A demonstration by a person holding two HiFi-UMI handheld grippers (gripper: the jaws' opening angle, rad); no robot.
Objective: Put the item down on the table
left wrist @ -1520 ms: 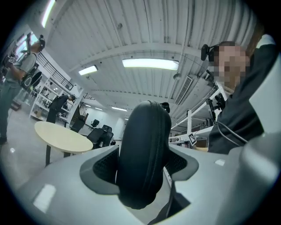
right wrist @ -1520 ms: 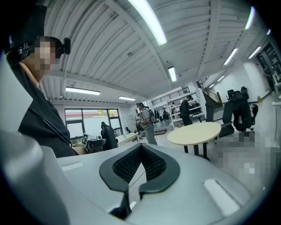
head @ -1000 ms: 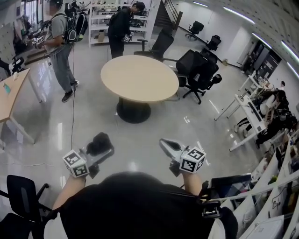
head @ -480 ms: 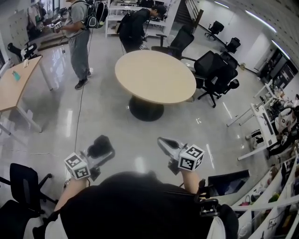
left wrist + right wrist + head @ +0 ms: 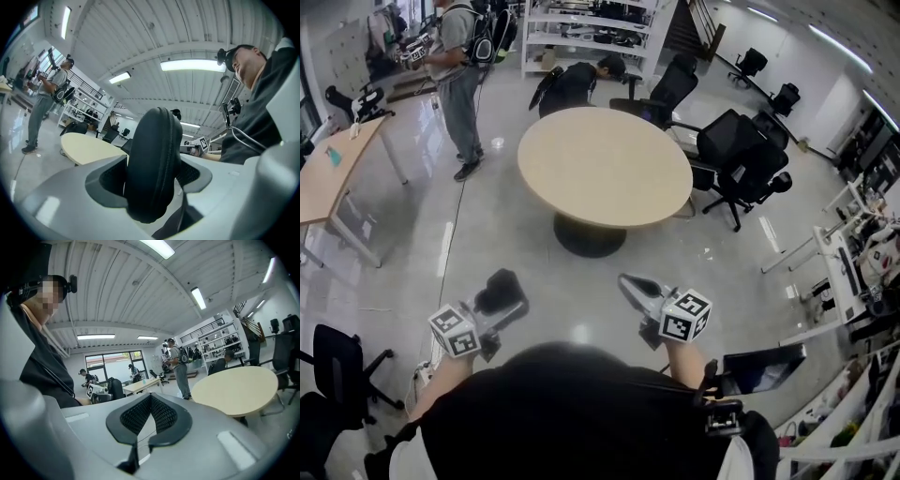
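My left gripper (image 5: 501, 296) is shut on a black oval zippered case (image 5: 499, 289), held low in front of me over the floor. In the left gripper view the case (image 5: 152, 164) stands upright between the two dark pads and fills the middle. My right gripper (image 5: 635, 290) is level with it on the right, shut with nothing in it; its ribbed pads (image 5: 164, 414) meet. The round beige table (image 5: 605, 167) stands ahead of both grippers, some way off across the floor. It also shows in the left gripper view (image 5: 89, 147) and the right gripper view (image 5: 236, 390).
Black office chairs (image 5: 741, 155) crowd the table's right side. A person in grey (image 5: 459, 75) stands far left, another (image 5: 572, 84) bends low behind the table by the shelves (image 5: 591, 28). A wooden desk (image 5: 328, 183) is at left, a black chair (image 5: 337, 375) lower left.
The table has shifted nearer and more central in the head view. The person in black behind it has bent down. Both grippers hold the same pose, case still gripped.
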